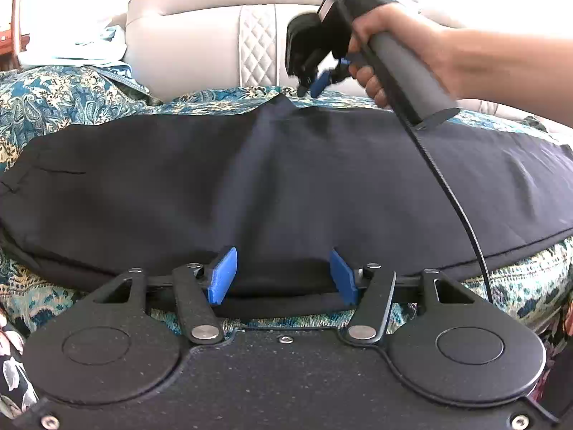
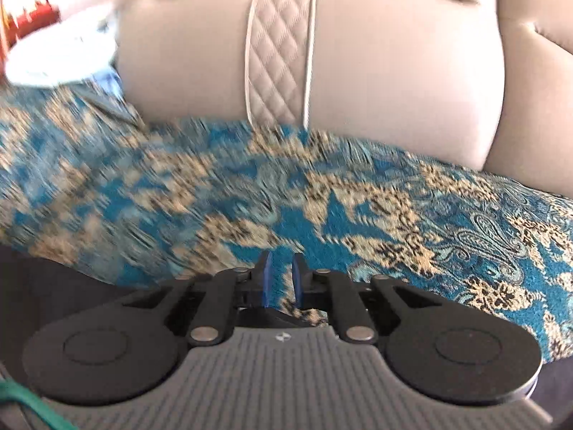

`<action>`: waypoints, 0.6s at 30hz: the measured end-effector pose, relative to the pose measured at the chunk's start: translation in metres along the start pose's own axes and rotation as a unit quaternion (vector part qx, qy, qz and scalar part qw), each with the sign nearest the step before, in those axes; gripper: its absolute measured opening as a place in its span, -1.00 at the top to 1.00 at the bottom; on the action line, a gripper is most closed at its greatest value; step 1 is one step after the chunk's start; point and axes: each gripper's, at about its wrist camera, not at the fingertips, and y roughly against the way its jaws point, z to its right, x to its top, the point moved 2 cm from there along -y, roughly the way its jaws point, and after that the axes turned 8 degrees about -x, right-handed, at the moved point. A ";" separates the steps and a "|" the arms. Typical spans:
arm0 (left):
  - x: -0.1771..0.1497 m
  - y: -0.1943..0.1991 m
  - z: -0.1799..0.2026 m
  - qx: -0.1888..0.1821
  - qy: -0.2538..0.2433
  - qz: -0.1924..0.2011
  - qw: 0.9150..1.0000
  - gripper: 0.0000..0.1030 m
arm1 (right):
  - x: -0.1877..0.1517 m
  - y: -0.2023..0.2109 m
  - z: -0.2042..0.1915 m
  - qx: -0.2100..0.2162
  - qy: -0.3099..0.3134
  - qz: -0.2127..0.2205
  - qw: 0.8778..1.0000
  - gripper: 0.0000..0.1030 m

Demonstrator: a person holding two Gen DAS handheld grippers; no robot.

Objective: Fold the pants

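Dark navy pants (image 1: 286, 186) lie spread flat across a teal paisley bedspread (image 1: 53, 107). My left gripper (image 1: 283, 274) is open, its blue pads (image 1: 224, 274) straddling the near edge of the pants. My right gripper (image 1: 311, 87), held by a hand, hovers just above the far edge of the pants, where the cloth peaks slightly. In the right wrist view its blue fingers (image 2: 266, 279) stand a narrow gap apart, empty, over the bedspread (image 2: 394, 215); a dark strip of pants (image 2: 53, 279) shows at lower left. That view is motion-blurred.
A beige padded headboard (image 1: 215, 36) with a quilted strip (image 2: 279, 53) rises behind the bed. White and pale cloth (image 1: 71, 50) is piled at far left. A black cable (image 1: 447, 186) hangs from the right gripper across the pants.
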 end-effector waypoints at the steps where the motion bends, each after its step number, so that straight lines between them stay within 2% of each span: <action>1: -0.001 0.001 0.000 -0.002 -0.002 0.001 1.000 -0.11 | -0.003 0.009 0.003 0.018 -0.002 0.007 1.000 0.23; 2: -0.001 0.002 -0.001 -0.007 -0.005 -0.001 1.000 -0.11 | -0.005 0.017 0.003 0.037 -0.002 0.013 0.999 0.11; 4: 0.000 0.007 -0.006 -0.028 -0.009 -0.009 1.000 -0.04 | -0.017 0.034 0.004 0.057 0.005 0.022 0.998 0.03; 6: 0.003 0.018 -0.018 -0.065 0.012 -0.008 0.998 0.08 | -0.033 0.050 0.007 0.048 0.018 0.025 0.998 0.02; 8: 0.009 0.032 -0.030 -0.070 0.021 0.005 0.997 0.08 | -0.049 0.058 0.013 0.048 0.013 0.023 0.998 0.01; 13: 0.031 0.043 -0.061 -0.006 0.008 0.047 0.999 0.08 | -0.098 0.076 0.034 0.060 -0.038 0.015 0.997 -0.02; 15: 0.042 0.034 -0.075 0.030 0.019 0.053 0.998 0.08 | -0.119 0.084 0.034 0.052 -0.045 0.018 0.997 -0.02; 18: 0.052 0.016 -0.100 0.082 0.054 0.052 0.994 0.08 | -0.141 0.100 0.032 0.049 -0.048 0.038 0.997 -0.12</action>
